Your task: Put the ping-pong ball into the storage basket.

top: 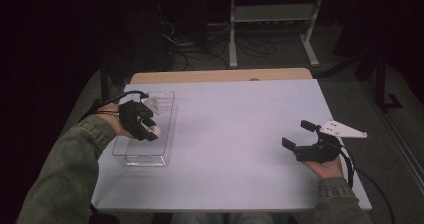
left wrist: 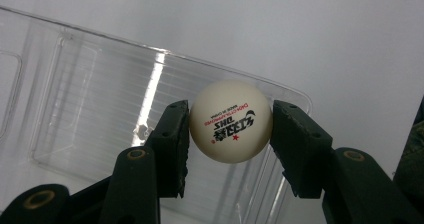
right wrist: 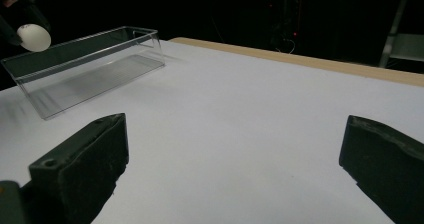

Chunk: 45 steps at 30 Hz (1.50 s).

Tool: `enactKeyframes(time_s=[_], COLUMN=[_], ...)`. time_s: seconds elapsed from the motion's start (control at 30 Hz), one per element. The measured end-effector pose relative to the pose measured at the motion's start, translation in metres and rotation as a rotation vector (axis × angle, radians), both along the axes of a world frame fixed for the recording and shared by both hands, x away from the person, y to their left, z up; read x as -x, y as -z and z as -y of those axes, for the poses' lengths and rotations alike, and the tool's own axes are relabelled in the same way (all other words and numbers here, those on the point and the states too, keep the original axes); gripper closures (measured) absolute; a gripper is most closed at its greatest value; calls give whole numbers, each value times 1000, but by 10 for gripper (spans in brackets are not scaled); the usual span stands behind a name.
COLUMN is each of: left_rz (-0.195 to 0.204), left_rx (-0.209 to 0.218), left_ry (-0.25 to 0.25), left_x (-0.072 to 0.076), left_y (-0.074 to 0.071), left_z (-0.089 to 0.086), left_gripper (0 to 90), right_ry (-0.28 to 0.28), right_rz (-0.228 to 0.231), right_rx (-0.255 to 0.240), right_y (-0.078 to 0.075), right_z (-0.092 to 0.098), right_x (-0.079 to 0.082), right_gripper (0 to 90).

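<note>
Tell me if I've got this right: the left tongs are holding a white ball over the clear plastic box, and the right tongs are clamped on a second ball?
Not quite. The right tongs hold nothing: the right gripper view shows their jaws standing wide apart over bare table. The rest is right: the left tongs grip a white ball over the clear plastic box.

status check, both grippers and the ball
Left gripper shut on ball, over clear tray. Right gripper open, idle. Nothing in the way.
</note>
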<state>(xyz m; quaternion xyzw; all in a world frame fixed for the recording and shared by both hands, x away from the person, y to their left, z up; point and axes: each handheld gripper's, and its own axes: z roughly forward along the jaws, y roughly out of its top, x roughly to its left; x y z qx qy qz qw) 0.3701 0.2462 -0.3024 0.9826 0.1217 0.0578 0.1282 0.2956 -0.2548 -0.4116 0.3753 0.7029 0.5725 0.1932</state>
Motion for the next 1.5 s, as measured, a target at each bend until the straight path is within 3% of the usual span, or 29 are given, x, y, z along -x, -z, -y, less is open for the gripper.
enactKeyframes(time_s=[0.57,1.1,1.5], left_rz=[-33,-53,-71], left_rx=[-17,-9,-28], left_ry=[2,4,8], left_x=[-4,-5,-6], left_y=[21,33,39], left_z=[3,2,4], left_gripper=[505,505,505], right_ry=[-4,-3,-6], right_rz=[-3,-8,-10], right_rx=[7,12,12], right_y=[0,1,1], right_z=[0,-1,-1], right_x=[0,0,0], right_gripper=[0,0,0])
